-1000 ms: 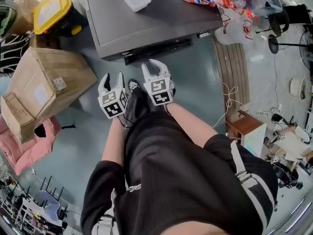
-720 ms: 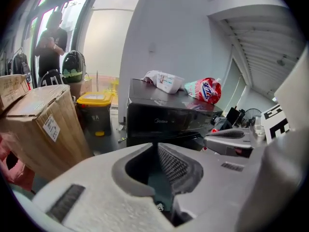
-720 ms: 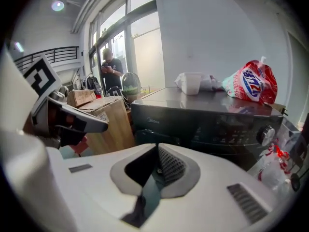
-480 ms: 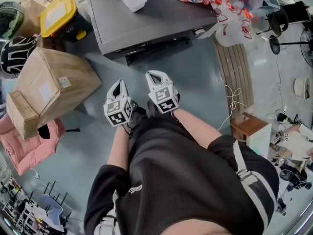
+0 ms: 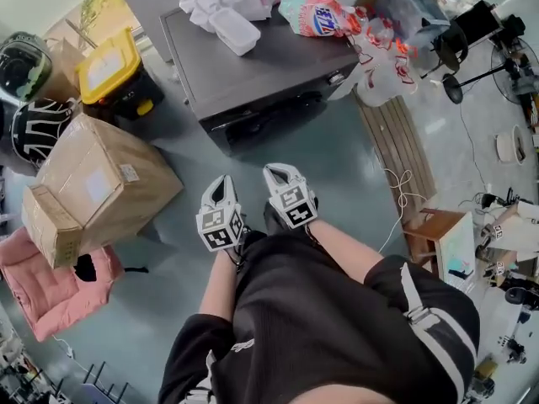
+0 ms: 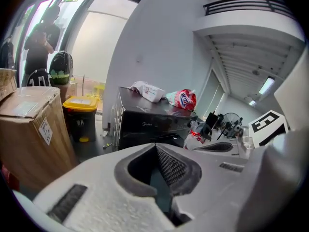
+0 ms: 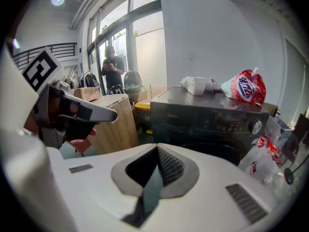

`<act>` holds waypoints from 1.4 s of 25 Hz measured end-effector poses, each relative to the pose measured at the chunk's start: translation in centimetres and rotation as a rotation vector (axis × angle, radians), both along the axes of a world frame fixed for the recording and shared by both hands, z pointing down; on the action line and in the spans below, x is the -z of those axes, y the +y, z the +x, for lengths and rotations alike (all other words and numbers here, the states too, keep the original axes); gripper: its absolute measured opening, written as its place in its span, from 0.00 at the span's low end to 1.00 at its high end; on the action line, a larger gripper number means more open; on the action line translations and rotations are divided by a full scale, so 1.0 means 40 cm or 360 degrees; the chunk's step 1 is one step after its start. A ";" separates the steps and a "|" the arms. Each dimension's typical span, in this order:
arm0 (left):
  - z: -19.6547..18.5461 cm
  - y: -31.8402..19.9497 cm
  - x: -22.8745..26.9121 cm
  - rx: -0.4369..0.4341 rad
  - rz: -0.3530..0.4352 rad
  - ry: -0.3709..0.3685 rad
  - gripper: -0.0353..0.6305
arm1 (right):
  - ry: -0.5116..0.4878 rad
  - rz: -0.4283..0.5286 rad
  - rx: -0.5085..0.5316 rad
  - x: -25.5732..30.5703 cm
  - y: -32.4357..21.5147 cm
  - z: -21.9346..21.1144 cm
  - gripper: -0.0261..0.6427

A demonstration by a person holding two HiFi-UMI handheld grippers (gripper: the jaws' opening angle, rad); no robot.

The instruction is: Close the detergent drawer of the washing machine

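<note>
The person stands facing the washing machine [image 5: 253, 61], with both grippers held low and close to the body, side by side, just above the black shorts [image 5: 320, 310]. The bare forearms [image 5: 345, 251] run back from the grippers to the body with the elbows bent. The left gripper [image 5: 223, 183] and the right gripper [image 5: 282, 172] both point ahead toward the machine and slope downward, the right a little further forward than the left. They are near each other but not touching, and both are well apart from the machine, with a stretch of blue-grey floor [image 5: 337, 154] between.

In the left gripper view the jaws of the left gripper [image 6: 155, 147] are closed, tips meeting, with nothing between them. In the right gripper view the right gripper [image 7: 157, 149] is closed in the same way and is empty. The left gripper's side also shows at the left edge of that view.

The detergent drawer belongs to the dark front panel [image 7: 207, 122] of the machine. The panel looks flat across its face in both gripper views, and I cannot pick out the drawer itself. A round knob [image 7: 256, 126] sits at the panel's right end. On top of the machine lie a red and white bag [image 5: 320, 15] and some white containers [image 5: 234, 30]. A cardboard box [image 5: 101, 179] and a yellow-lidded bin [image 5: 109, 61] stand to the machine's left.
</note>
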State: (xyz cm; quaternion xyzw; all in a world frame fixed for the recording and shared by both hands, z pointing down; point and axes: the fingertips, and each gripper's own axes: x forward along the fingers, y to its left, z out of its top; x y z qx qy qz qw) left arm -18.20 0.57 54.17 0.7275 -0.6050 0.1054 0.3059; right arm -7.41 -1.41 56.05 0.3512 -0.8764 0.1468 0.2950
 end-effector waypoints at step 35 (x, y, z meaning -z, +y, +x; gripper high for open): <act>-0.005 -0.082 0.667 0.0051 0.0916 -0.0115 0.06 | -0.0447 0.0782 -0.0110 0.669 -0.095 0.108 0.05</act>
